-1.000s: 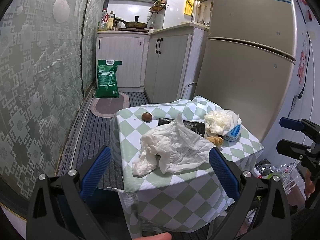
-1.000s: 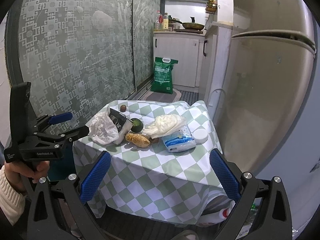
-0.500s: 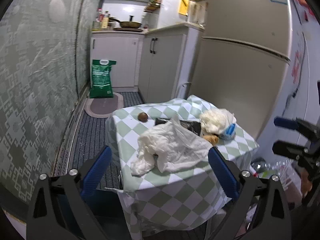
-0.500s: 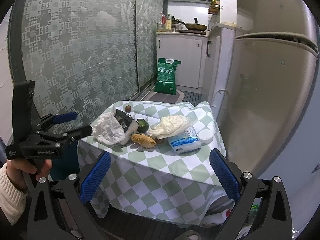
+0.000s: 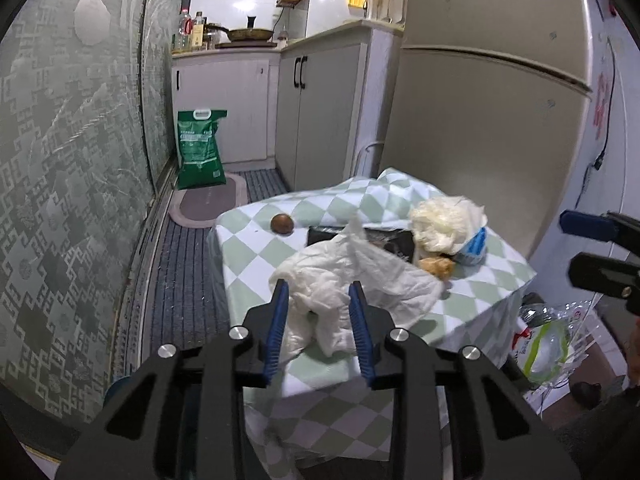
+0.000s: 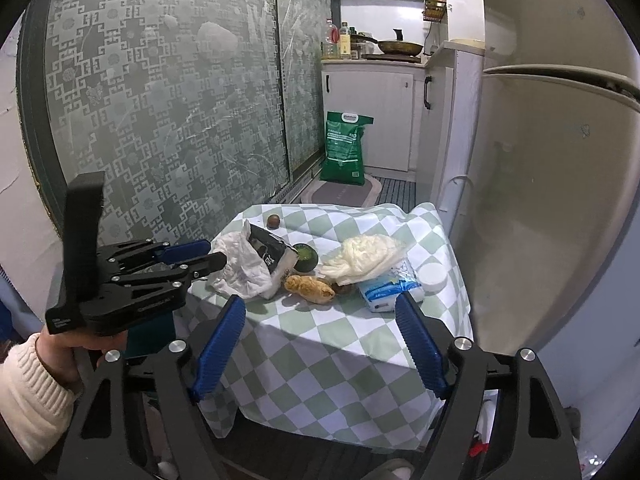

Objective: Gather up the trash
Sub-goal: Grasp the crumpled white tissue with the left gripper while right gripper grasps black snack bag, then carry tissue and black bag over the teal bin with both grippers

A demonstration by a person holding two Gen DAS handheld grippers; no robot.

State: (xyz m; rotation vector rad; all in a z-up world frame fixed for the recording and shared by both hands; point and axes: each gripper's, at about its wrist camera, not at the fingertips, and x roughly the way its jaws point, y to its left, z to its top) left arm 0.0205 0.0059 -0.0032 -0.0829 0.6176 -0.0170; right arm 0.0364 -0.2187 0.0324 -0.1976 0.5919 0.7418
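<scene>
A small table with a green-checked cloth (image 5: 256, 248) (image 6: 328, 340) holds trash. A crumpled white plastic bag (image 5: 360, 276) (image 6: 240, 264) lies at its near left corner. My left gripper (image 5: 318, 292) (image 6: 212, 254) has its fingers narrowed around a fold of this bag; the jaws still stand apart. Beside the bag lie a black packet (image 6: 272, 254), a brown bread piece (image 6: 310, 286), a green-topped cup (image 6: 306, 256), a white wad (image 6: 364, 256), a blue-white wrapper (image 6: 384, 286), a white lid (image 6: 432, 276) and a brown nut (image 5: 283, 224). My right gripper (image 6: 320, 312) is open and empty before the table.
A fridge (image 5: 480, 120) stands right of the table, patterned glass doors (image 6: 160, 100) to the left. A green sack (image 5: 200, 148) and a mat (image 5: 204, 204) lie on the floor behind. A clear trash bag (image 5: 552, 332) sits on the floor at right.
My left gripper has moved forward to the white bag and its fingers have closed in from wide open to either side of a fold. The right gripper has narrowed slightly.
</scene>
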